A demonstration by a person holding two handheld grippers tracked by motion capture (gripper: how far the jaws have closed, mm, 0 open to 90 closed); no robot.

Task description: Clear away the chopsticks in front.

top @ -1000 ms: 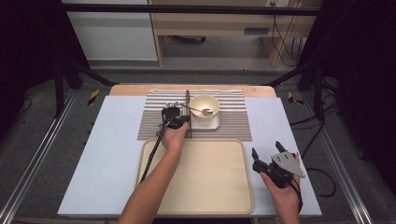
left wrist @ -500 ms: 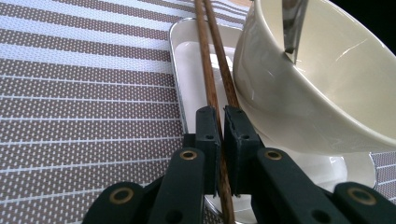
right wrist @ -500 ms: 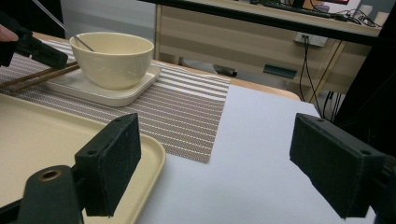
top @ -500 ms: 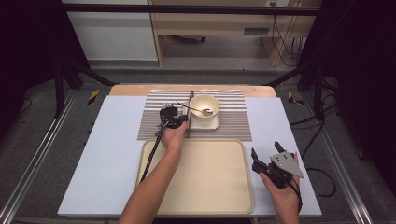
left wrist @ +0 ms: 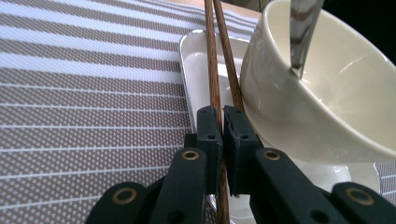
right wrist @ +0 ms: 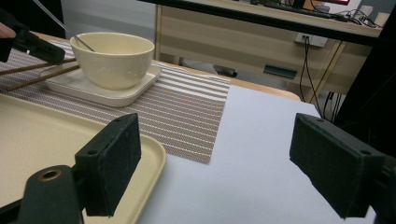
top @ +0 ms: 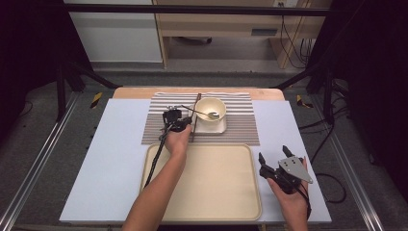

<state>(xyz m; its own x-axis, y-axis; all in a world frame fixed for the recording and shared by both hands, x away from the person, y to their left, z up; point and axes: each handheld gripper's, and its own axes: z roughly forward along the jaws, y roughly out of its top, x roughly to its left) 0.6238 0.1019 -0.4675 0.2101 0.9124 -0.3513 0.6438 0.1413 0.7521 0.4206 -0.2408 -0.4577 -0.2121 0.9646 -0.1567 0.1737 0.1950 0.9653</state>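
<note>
Beyond your tabletop (top: 101, 159) you see a grey carpet floor (top: 43, 139), and at its far side a white cabinet (top: 115, 33) beside a pale wooden desk (top: 216, 24). Black cables (top: 293, 43) hang at the desk's right end. Dark frame bars (top: 62, 86) stand on both sides, where the room is dim.

Both forearms bare, no sleeves in the high view. Left gripper (top: 174, 119): all black, black cable trailing back along the arm. In the left gripper view its linkage bars carry brass-ringed pivot holes just behind the fingers (left wrist: 208, 128), w/ small dark screws set in the flat rectangular pads. Right gripper (top: 274, 161): black body, grey three-cornered plate w/ small dark holes on top behind the fingers, black cable at the wrist. Its fingers (right wrist: 112, 161) are blocky, matte, rough-textured; one brass-ringed hole behind the nearer pad.
</note>
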